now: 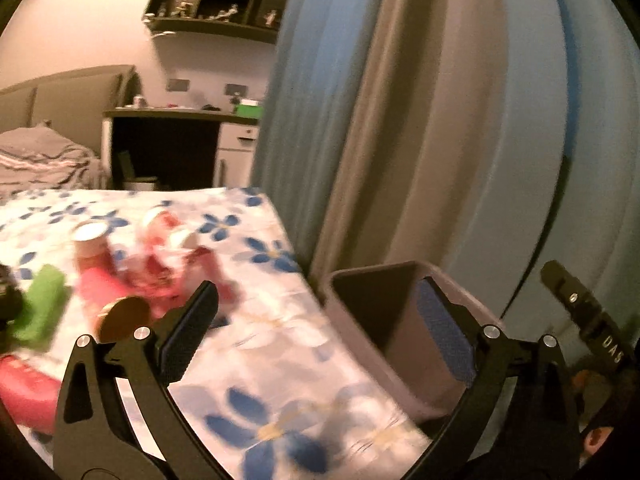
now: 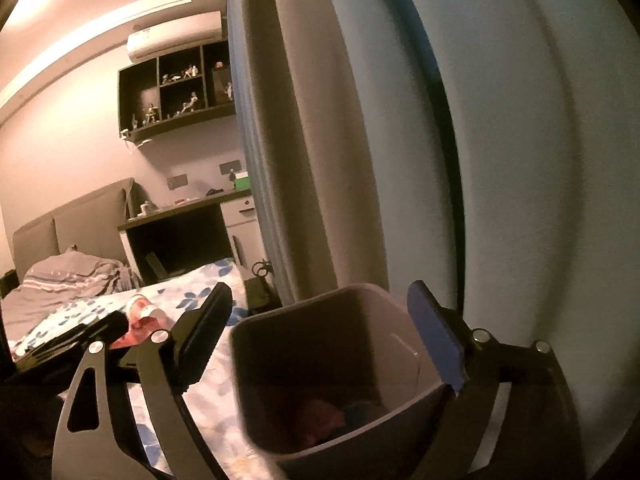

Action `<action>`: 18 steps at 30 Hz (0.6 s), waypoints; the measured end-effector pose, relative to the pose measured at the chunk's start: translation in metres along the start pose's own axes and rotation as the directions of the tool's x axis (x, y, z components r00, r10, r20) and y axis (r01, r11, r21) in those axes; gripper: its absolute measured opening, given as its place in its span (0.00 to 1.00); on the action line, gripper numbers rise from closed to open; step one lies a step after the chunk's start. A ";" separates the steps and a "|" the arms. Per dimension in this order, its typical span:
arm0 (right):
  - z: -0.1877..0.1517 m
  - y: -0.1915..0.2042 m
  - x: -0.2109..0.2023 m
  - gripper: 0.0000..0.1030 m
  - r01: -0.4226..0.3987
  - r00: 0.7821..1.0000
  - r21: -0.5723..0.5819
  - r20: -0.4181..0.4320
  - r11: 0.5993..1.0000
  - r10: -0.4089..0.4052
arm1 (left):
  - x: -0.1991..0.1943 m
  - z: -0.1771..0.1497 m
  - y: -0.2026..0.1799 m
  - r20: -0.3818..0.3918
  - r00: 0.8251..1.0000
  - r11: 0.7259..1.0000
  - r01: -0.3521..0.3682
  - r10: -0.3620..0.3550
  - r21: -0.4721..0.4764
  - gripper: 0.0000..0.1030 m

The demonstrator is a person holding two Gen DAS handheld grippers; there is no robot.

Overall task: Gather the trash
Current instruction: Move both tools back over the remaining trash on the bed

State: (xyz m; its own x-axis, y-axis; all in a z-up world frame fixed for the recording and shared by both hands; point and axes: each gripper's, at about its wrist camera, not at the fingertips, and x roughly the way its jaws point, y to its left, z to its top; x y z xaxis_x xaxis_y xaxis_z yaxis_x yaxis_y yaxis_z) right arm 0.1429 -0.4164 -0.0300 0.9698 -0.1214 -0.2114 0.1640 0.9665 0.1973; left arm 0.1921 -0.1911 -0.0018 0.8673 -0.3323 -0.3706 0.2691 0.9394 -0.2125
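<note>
A grey bin stands beside the flowered tablecloth. In the left wrist view my left gripper is open and empty, straddling the cloth's edge and the bin's rim. Blurred trash lies to its left: red cans and wrappers, a green packet, a gold lid and a pink item. In the right wrist view my right gripper hangs open over the bin, nothing between its fingers. Red and blue trash lies at the bin's bottom.
Blue and grey curtains hang right behind the bin. A bed, a desk and a wall shelf fill the far side of the room. The left gripper's body shows at the left in the right wrist view.
</note>
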 end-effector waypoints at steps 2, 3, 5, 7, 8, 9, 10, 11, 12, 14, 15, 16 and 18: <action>-0.002 0.006 -0.003 0.85 -0.019 1.000 0.001 -0.004 1.000 0.019 | -0.017 -0.002 0.014 0.005 0.999 0.999 -0.031 0.032 -0.014 0.94; -0.004 0.012 -0.006 0.85 -0.035 0.999 0.002 -0.010 0.999 0.035 | -0.024 -0.003 0.020 0.011 0.999 0.999 -0.037 0.037 -0.019 0.94; -0.009 0.024 -0.009 0.85 -0.064 0.998 -0.007 -0.022 0.998 0.064 | -0.039 -0.005 0.032 0.022 0.997 0.997 -0.075 0.075 -0.029 0.94; -0.014 0.038 -0.011 0.85 -0.087 0.996 -0.021 -0.036 0.996 0.086 | -0.056 -0.007 0.049 0.037 0.993 0.993 -0.112 0.114 -0.039 0.94; -0.016 0.046 -0.012 0.85 -0.105 0.994 -0.029 -0.044 0.994 0.104 | -0.062 -0.008 0.055 0.040 0.991 0.991 -0.129 0.130 -0.039 0.94; -0.018 0.053 -0.013 0.85 -0.120 0.992 -0.035 -0.050 0.992 0.118 | -0.070 -0.010 0.063 0.046 0.987 0.987 -0.155 0.157 -0.039 0.94; -0.020 0.060 -0.014 0.85 -0.132 0.990 -0.040 -0.056 0.990 0.130 | -0.078 -0.011 0.071 0.052 0.982 0.983 -0.180 0.182 -0.040 0.94; -0.023 0.068 -0.015 0.85 -0.150 0.987 -0.045 -0.065 0.988 0.147 | -0.085 -0.013 0.078 0.057 0.978 0.979 -0.200 0.203 -0.043 0.94; -0.025 0.075 -0.017 0.85 -0.163 0.985 -0.048 -0.071 0.985 0.160 | -0.093 -0.014 0.087 0.061 0.971 0.973 -0.227 0.230 -0.050 0.94; -0.030 0.092 -0.020 0.85 -0.193 0.978 -0.060 -0.086 0.979 0.188 | -0.107 -0.016 0.104 0.067 0.960 0.961 -0.269 0.273 -0.067 0.94; -0.034 0.104 -0.021 0.85 -0.217 0.973 -0.066 -0.099 0.974 0.210 | -0.115 -0.017 0.114 0.070 0.953 0.954 -0.289 0.295 -0.079 0.94; -0.036 0.110 -0.023 0.85 -0.232 0.969 -0.069 -0.106 0.970 0.224 | -0.122 -0.018 0.123 0.071 0.946 0.946 -0.310 0.316 -0.090 0.94; -0.043 0.132 -0.024 0.86 -0.275 0.956 -0.084 -0.135 0.958 0.262 | -0.138 -0.021 0.141 0.073 0.932 0.931 -0.344 0.354 -0.117 0.94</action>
State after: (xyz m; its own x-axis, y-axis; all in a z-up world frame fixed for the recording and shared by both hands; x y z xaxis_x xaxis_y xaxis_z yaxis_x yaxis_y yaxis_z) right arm 0.1333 -0.2767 -0.0399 0.9453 0.1679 -0.2796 -0.1244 0.9781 0.1667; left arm 0.1021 -0.0144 0.0004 0.9344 0.0288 -0.3549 -0.0972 0.9795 -0.1764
